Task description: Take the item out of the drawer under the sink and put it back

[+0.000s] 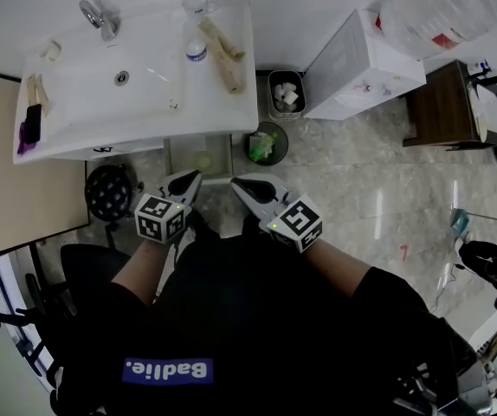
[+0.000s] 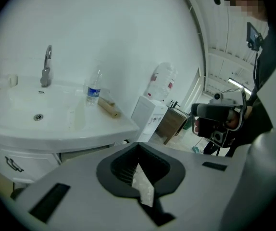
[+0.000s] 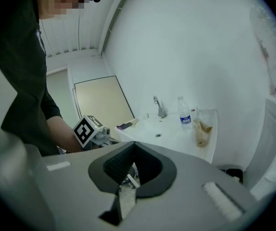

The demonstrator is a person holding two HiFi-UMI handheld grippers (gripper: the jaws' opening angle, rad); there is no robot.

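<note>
The white sink point(image 1: 75, 115) stands at the upper left with its white cabinet point(image 2: 13, 165) below. Under its front edge, what looks like a pulled-out drawer point(image 1: 172, 156) holds a pale green item point(image 1: 203, 159). My left gripper point(image 1: 186, 183) hangs just in front of that drawer, shut and empty point(image 2: 140, 177). Beside it, my right gripper point(image 1: 242, 185) is also shut with nothing between its pads point(image 3: 128, 182). From the right gripper view I see the left gripper's marker cube point(image 3: 87, 129) with the sink point(image 3: 176, 134) behind it.
On the sink stand a faucet point(image 1: 97, 16), a water bottle point(image 1: 196, 52), a cup point(image 1: 198, 5) and wooden pieces point(image 1: 222, 55). On the floor are a small bin point(image 1: 285, 92), a green pot point(image 1: 267, 144), a white box point(image 1: 365, 63), a wooden table point(image 1: 443, 102) and a black round object point(image 1: 110, 191).
</note>
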